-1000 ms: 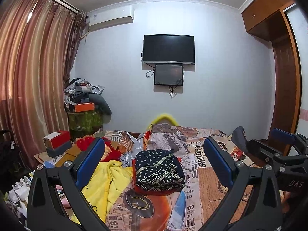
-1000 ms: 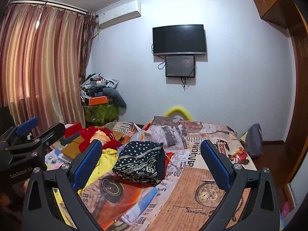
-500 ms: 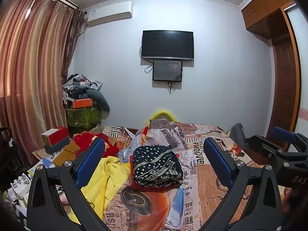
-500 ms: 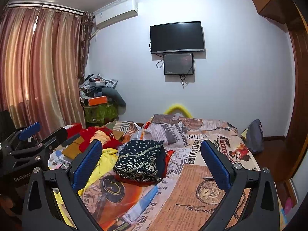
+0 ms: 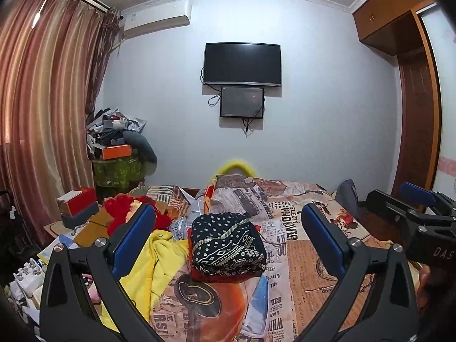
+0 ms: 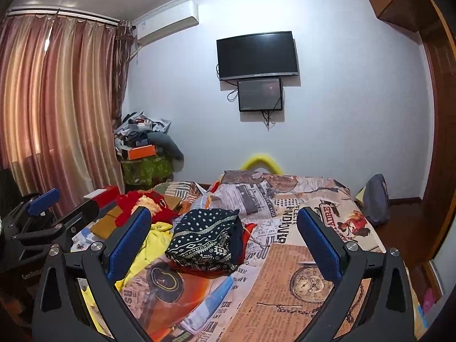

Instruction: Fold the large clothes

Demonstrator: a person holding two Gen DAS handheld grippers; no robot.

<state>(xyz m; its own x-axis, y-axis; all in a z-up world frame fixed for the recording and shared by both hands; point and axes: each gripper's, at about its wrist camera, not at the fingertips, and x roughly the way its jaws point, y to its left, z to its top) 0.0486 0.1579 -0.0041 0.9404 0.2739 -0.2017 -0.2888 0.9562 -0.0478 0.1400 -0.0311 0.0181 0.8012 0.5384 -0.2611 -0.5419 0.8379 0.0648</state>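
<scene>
Apparently between garments: both the left gripper and right gripper hang wide open, empty. Next, reach for the crumpled yellow garment beside the folded patterned cloth on the bed.

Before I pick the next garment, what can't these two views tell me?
- Yellow garment: its near part is hidden behind the left claw in the left wrist view, so its full extent is unknown.
- Red cloth under the folded dark patterned garment: mostly covered in both views.
- Bed's near edge: cut off by the bottom frame edge.
</scene>
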